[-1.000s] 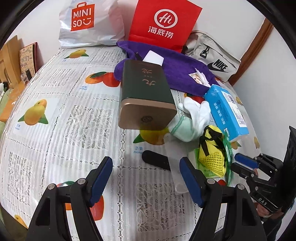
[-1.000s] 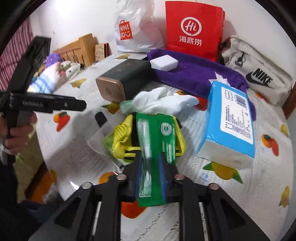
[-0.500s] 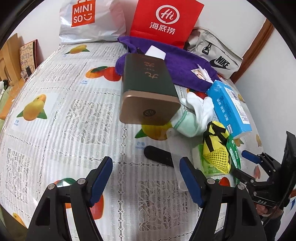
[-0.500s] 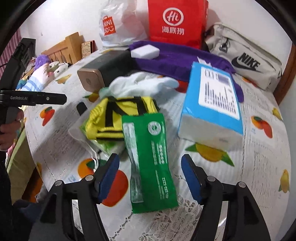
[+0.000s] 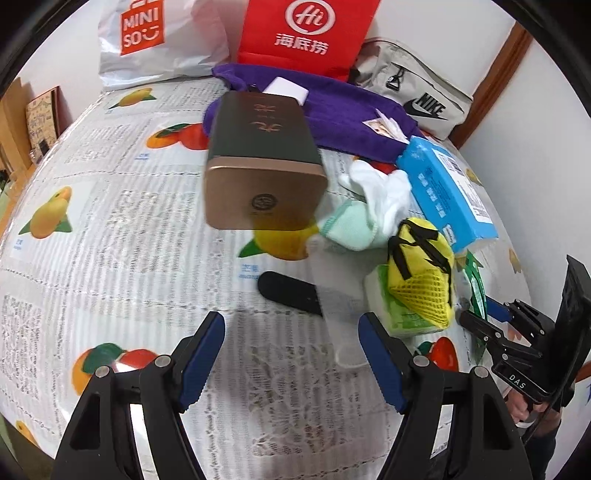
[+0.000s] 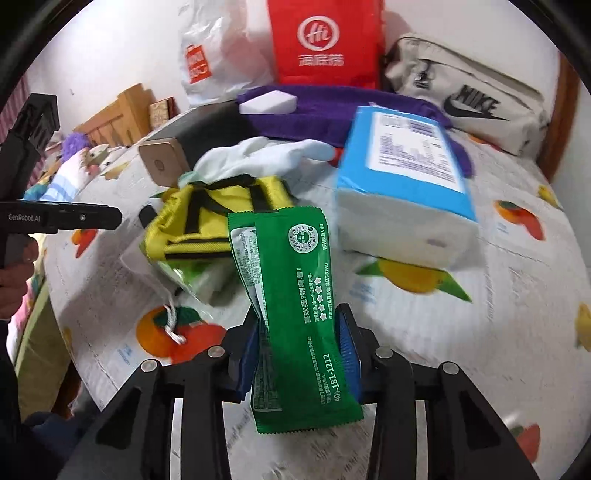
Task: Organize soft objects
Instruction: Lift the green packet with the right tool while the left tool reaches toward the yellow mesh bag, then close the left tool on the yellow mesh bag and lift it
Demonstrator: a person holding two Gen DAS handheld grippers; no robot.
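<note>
My right gripper point(image 6: 299, 350) is shut on a green foil packet point(image 6: 295, 306), which is tilted and lifted off the tablecloth. Behind it lie a yellow mesh pouch with black straps point(image 6: 207, 218), white socks point(image 6: 258, 155), a blue tissue pack point(image 6: 402, 177) and a purple towel point(image 6: 332, 110). My left gripper point(image 5: 291, 350) is open and empty above the cloth, near a black flat object point(image 5: 288, 291). In the left wrist view the yellow pouch point(image 5: 421, 269), the socks point(image 5: 376, 199), the tissue pack point(image 5: 447, 188) and the right gripper point(image 5: 484, 317) show at the right.
A dark green and gold box point(image 5: 262, 162) lies mid-table. A red bag point(image 5: 306, 33), a white Miniso bag point(image 5: 155, 37) and a grey Nike bag point(image 5: 413, 96) line the back wall. A clear plastic bag with a drawstring point(image 6: 170, 295) lies under the pouch. The table's edge is close at the right.
My right gripper was open around the green packet half a second ago; it has now shut on it and lifted it. The left gripper has stayed open and moved in slightly.
</note>
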